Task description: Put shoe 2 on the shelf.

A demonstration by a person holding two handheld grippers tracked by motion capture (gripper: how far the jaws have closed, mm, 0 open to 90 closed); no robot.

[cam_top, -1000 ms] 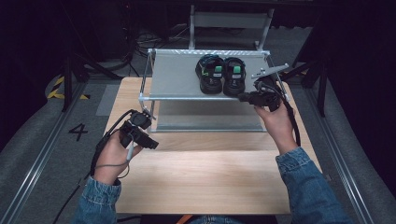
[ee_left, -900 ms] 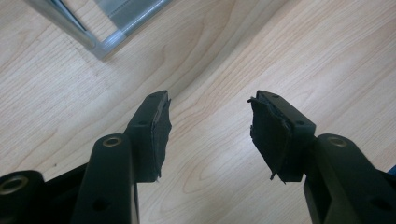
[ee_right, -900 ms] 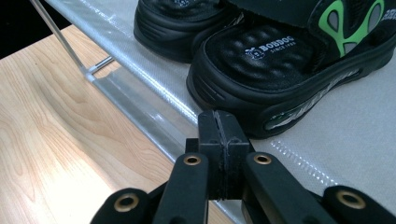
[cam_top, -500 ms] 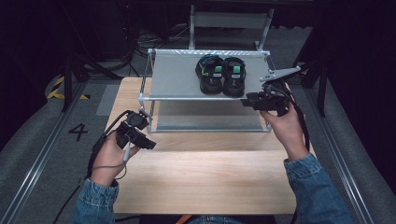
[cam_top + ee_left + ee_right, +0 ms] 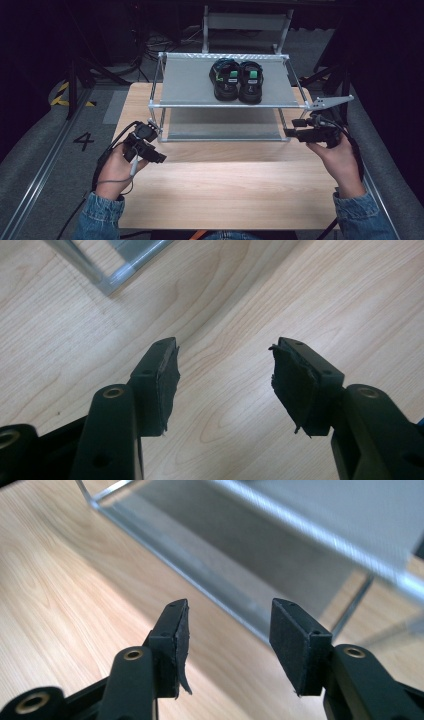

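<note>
The pair of black sandals [image 5: 237,80] sits on the rack's [image 5: 190,82] top shelf, well beyond both grippers, long axes running away from the person; which end holds the toes I can't tell, and their green labels are unreadable. The right gripper [image 5: 290,132], jaws just opened, and the left gripper [image 5: 161,159] both gape, nothing between them.

High view: fixed above the near edge, looking forward and down, far enough to take in the whole tabletop [image 5: 225,185] and rack [image 5: 190,80]. Left gripper view: close, angled down at bare wood plus one rack foot [image 5: 117,277]. Right gripper view: low, close, facing the rack's lower shelf [image 5: 280,575]. All three share tabletop and rack frame.
</note>
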